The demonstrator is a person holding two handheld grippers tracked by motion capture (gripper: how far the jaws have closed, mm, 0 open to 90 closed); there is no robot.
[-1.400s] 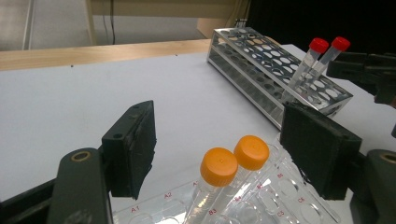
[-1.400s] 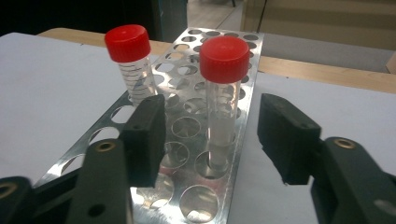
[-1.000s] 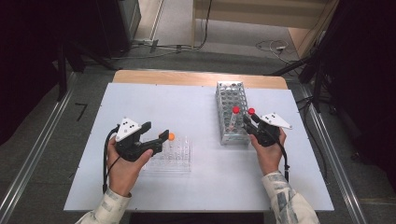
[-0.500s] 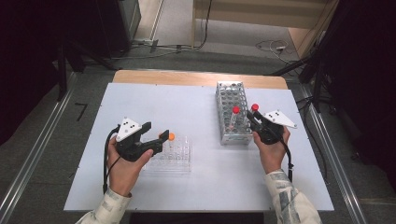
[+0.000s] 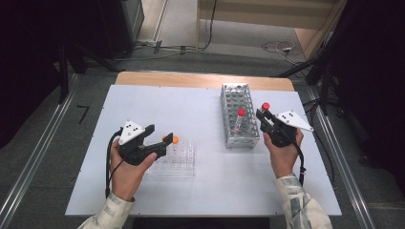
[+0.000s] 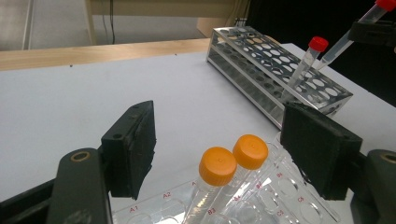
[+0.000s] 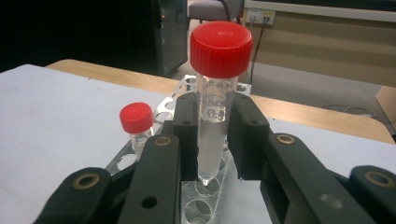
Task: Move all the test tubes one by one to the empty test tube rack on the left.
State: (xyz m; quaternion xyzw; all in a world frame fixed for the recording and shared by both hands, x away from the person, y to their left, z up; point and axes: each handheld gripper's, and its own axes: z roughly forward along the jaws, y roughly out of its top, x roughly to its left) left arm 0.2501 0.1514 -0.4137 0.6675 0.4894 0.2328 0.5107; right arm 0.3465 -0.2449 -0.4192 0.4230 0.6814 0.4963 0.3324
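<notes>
**A:** Red-capped tube [image 7: 216, 93], where is it sitting for you?

**B:** I see it clamped in my right tongs [image 7: 212, 140], upright between the two black pads, which press on its clear wall just below the cap. Its pointed tip hangs just above a hole of the metal rack [image 7: 205, 205] and is not in it. From the high view the right tongs [image 5: 263, 117] sit just beside the rack's [image 5: 228, 98] right edge, with the red cap poking up above them.

**A:** And the jaws themselves?

**B:** Together on the tube; they have just been closing, with the tube between them.

**A:** Anything else near those tongs?

**B:** A second red-capped tube [image 7: 136, 122] stands in the rack, to the left of my right tongs and a little farther off. In the high view it leans a bit in its hole [image 5: 238, 121].

**A:** What about your other hand?

**B:** My left tongs [image 6: 224, 149] stand apart, gripping nothing. Two orange-capped tubes [image 6: 233, 161] stand between the jaws, touching neither pad. They sit side by side in a clear plastic rack [image 6: 289, 191], below the jaws. From above, the left tongs [image 5: 160, 140] hover over that clear rack's [image 5: 184, 164] left end, well apart from the metal one.

**A:** And the table?

**B:** A white tabletop [image 5: 157, 102] under both racks.
</notes>
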